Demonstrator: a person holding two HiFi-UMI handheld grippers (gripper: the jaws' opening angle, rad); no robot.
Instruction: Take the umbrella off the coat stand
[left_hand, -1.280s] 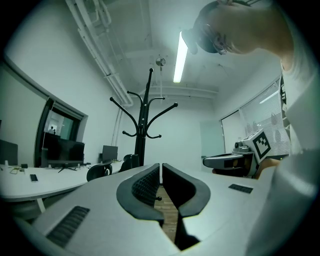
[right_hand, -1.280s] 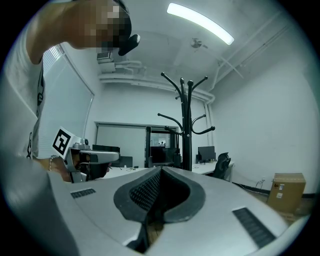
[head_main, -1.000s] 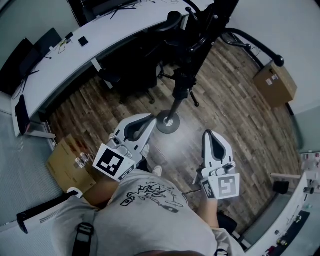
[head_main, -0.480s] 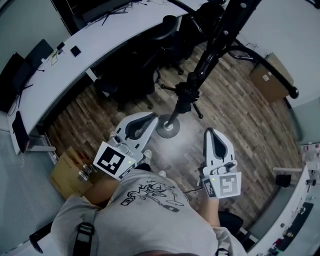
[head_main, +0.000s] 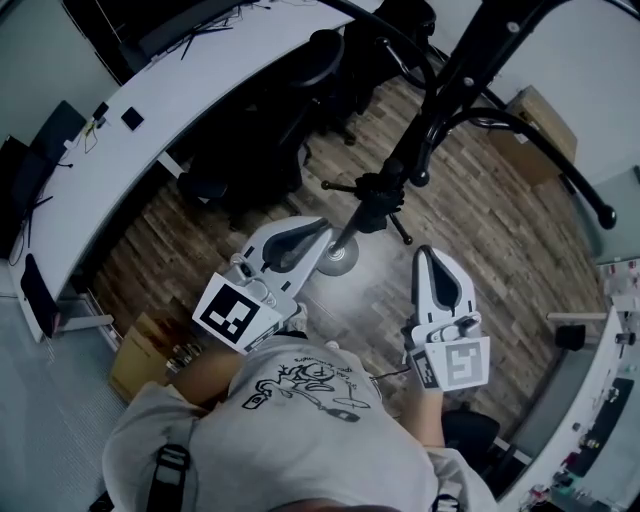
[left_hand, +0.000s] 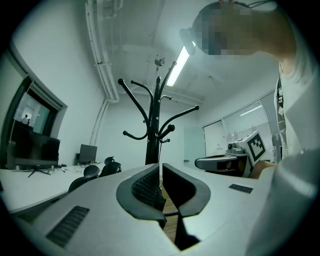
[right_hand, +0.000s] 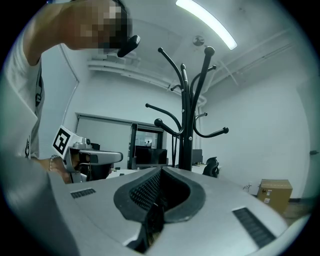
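The black coat stand (head_main: 392, 176) rises from a round base (head_main: 338, 257) on the wood floor just ahead of me, its curved arms spreading toward the head view's top right. Both gripper views show its pole and hooks (left_hand: 152, 129) (right_hand: 186, 131) straight ahead. A thin dark strip (right_hand: 175, 146) hangs beside the pole; I cannot tell whether it is the umbrella. My left gripper (head_main: 325, 228) (left_hand: 160, 168) is shut and empty, its tip near the base in the head view. The right gripper (head_main: 432, 250) (right_hand: 161, 173) is shut and empty too, to the right of the base.
A long curved white desk (head_main: 150, 130) runs behind the stand, with black office chairs (head_main: 300, 95) tucked against it. Cardboard boxes stand at the back right (head_main: 535, 118) and at my left (head_main: 140, 355). Another desk edge (head_main: 610, 400) lies at the right.
The head view has tilted, so the stand's arms now reach further across the top right. Both shut grippers have shifted slightly right, the left one closer to the base.
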